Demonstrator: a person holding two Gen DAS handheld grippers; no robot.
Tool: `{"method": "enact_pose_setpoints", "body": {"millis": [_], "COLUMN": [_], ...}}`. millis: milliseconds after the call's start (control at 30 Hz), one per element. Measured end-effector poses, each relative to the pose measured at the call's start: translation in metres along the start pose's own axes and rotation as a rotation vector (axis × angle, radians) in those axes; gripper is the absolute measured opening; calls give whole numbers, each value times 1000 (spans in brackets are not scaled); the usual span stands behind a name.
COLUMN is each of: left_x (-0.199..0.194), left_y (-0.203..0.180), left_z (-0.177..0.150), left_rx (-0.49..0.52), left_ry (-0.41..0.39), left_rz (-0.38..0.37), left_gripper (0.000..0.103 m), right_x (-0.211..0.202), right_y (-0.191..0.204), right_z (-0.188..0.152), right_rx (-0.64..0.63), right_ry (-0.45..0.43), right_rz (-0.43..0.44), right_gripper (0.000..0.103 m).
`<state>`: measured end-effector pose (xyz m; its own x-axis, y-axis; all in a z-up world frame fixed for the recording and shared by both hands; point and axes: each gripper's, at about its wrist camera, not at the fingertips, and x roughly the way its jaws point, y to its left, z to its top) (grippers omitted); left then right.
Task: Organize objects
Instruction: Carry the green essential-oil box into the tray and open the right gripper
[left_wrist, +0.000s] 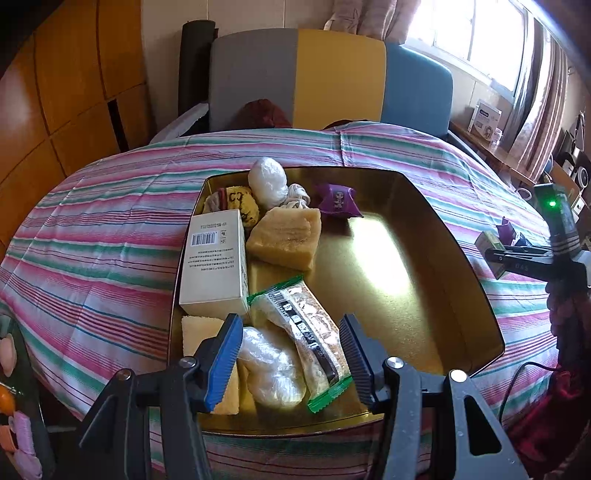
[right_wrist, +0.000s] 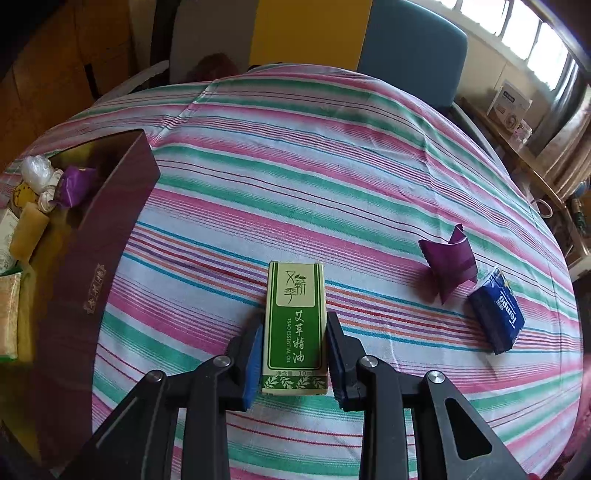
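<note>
Right gripper (right_wrist: 293, 350) fingers pinched the green essential-oil box (right_wrist: 294, 325) above the striped bedspread (right_wrist: 332, 166); left gripper (left_wrist: 288, 354) fingers stood spread over the tin (left_wrist: 424, 295).

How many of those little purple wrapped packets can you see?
2. One purple packet lies inside the gold-lined box, at its far end beside the white knotted bag. The other purple packet lies outside on the striped cloth, next to the blue tissue pack. Others may be hidden.

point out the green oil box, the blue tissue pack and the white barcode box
green oil box (right_wrist: 294, 325), right wrist view, middle of its front face
blue tissue pack (right_wrist: 498, 314), right wrist view, middle of its wrapper
white barcode box (left_wrist: 214, 262), left wrist view, middle of its top face
</note>
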<state>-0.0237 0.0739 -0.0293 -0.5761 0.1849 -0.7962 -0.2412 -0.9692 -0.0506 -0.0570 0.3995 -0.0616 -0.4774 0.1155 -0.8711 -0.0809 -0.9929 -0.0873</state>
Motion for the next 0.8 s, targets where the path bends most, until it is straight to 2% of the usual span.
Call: {"method": "enact_pose_setpoints", "body": {"millis": [167,333,567,800], "left_x": [-1,-3,-3,-1], "left_y": [7,13,25,42], "left_z": [-1,-4,-9,-13], "left_rx": [-17,-32,-61,-114], "left_ry": [-5,-12,-7,4], "left_rz": [-12,-22,-23,-15], "left_gripper": [55,55,55,55], "right_x": [-38,-67,-68,-47], "right_y": [27,74,137,173], "right_z": [13,24,24,31], "right_rx": [-3,-59,-119,-95], "right_ry": [-71,-116,-81,-17], "right_rz": [51,128,226,238], "right_gripper": [31,31,31,32]}}
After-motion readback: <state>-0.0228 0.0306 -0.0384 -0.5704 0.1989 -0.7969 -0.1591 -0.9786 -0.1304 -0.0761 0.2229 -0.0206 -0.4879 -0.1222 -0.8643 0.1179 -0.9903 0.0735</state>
